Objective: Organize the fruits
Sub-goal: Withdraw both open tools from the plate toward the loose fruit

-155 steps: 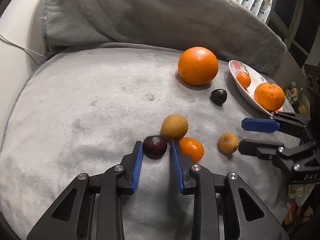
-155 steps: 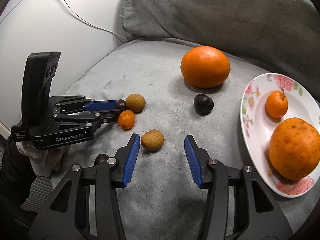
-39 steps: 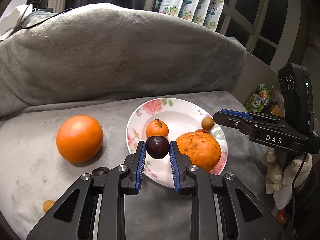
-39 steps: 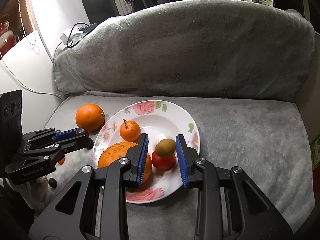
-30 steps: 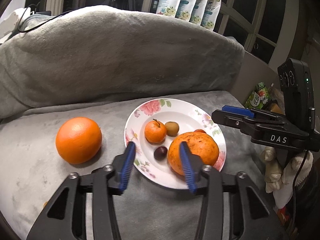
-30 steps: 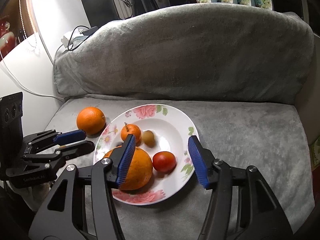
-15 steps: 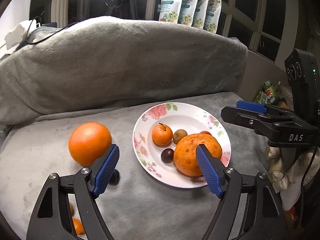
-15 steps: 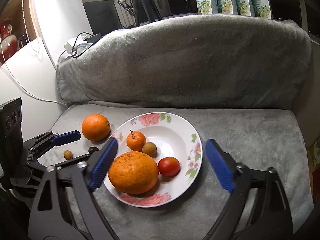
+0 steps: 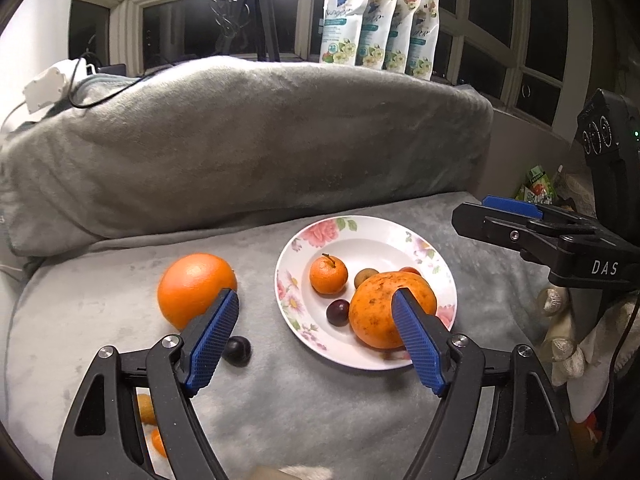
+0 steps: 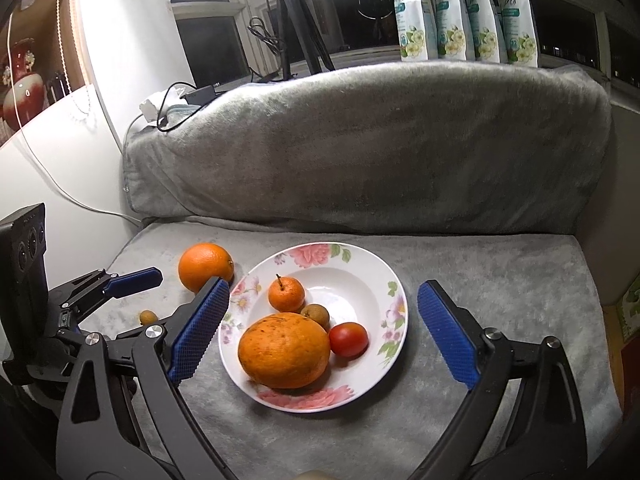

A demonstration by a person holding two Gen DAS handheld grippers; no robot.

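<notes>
White plate (image 10: 394,280) with pink floral rim, orange citrus (image 10: 284,350), red tomato (image 10: 348,339), grey blanket (image 10: 480,300)

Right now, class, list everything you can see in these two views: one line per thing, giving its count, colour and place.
plate: one, white with pink flowers, on the grey blanket
big rough orange: one, on the plate, near side
small mandarin: one, orange, on the plate
brown fruit: one, on the plate
red fruit: one, on the plate
dark plum: one, on the plate
smooth orange: one, on the blanket beside the plate
dark fruit: one, on the blanket
grey blanket: one, over seat and backrest
pouches: four, white, on the sill
tripod: one, black
left claw: open, empty
right claw: open, empty
</notes>
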